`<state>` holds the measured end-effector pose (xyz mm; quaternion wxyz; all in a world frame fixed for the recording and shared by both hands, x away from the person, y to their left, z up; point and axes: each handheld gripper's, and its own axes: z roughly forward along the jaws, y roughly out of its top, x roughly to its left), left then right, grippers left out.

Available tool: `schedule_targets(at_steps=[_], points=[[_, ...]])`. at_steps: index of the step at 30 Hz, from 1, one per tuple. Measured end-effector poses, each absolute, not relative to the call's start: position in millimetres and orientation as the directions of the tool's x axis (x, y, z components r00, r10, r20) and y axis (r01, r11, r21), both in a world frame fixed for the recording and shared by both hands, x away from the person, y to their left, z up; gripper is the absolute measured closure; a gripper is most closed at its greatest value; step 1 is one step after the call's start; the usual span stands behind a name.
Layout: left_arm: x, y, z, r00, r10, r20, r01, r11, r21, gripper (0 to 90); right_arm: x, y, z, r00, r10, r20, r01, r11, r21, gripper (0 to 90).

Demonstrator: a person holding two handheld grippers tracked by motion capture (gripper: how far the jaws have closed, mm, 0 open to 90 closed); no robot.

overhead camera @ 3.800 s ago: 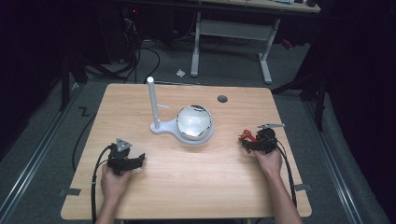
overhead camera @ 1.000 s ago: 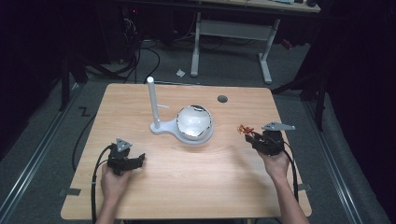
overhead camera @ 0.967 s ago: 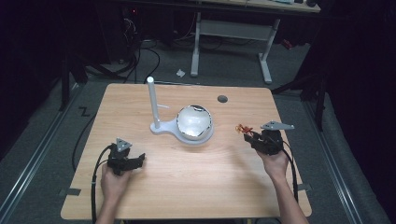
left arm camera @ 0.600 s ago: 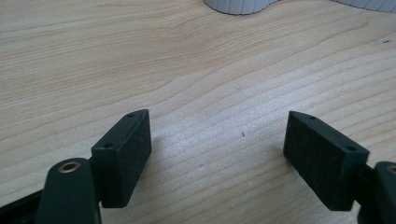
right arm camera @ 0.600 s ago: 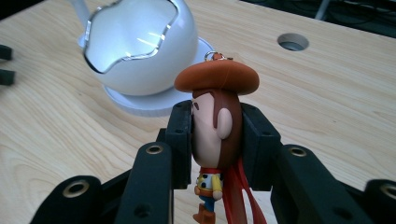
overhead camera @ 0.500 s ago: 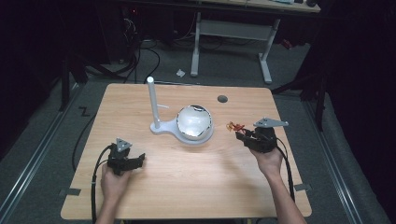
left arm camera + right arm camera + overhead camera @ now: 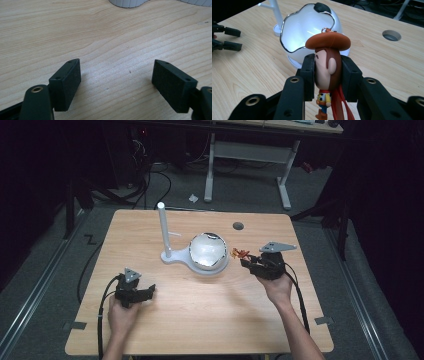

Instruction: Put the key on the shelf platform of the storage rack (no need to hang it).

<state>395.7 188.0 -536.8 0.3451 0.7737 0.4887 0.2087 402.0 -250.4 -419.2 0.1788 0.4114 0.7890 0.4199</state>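
The left tool [image 7: 148, 291] rests low on the tabletop [image 7: 200, 310], jaws wide apart over bare wood in its own view. Further right stands a white post [image 7: 162, 227] on a base shared with a shiny dome [image 7: 208, 251]. The right tool [image 7: 246, 263], just beside the dome, is clamped on a cowboy figure [image 7: 328, 65]; from above the figure is a small red-orange blur, while the right gripper view shows its brown hat and hanging red strap [image 7: 338, 102].

We seem to be in a lab or workshop — a bare wooden table [image 7: 200, 320] under the right gripper [image 7: 328, 75], cables [image 7: 150, 175] tangled on the grey floor beyond it, and a white-legged desk [image 7: 250, 165] further back in the dark.
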Motion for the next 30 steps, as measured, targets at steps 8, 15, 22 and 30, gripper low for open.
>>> schedule_targets(at_steps=[8, 15, 22, 30], points=[[396, 188, -537, 0.435, 0.900, -0.014, 0.612, -0.284, 0.738, 23.7, 407, -233, -412, -0.633, 0.771, 0.063, 0.478, 0.326, 0.816, 68.3], [396, 188, -537, 0.436, 0.900, -0.014, 0.612, -0.285, 0.738, 23.7, 408, -225, -408, -0.650, 0.757, 0.064, 0.469, 0.332, 0.818, 68.3], [396, 188, -537, 0.436, 0.900, -0.014, 0.612, -0.285, 0.738, 23.7, 415, -213, -407, -0.667, 0.741, 0.075, 0.467, 0.337, 0.817, 68.3], [396, 188, -537, 0.435, 0.900, -0.014, 0.612, -0.285, 0.738, 23.7, 425, -194, -402, -0.688, 0.722, 0.073, 0.458, 0.354, 0.815, 68.3]])
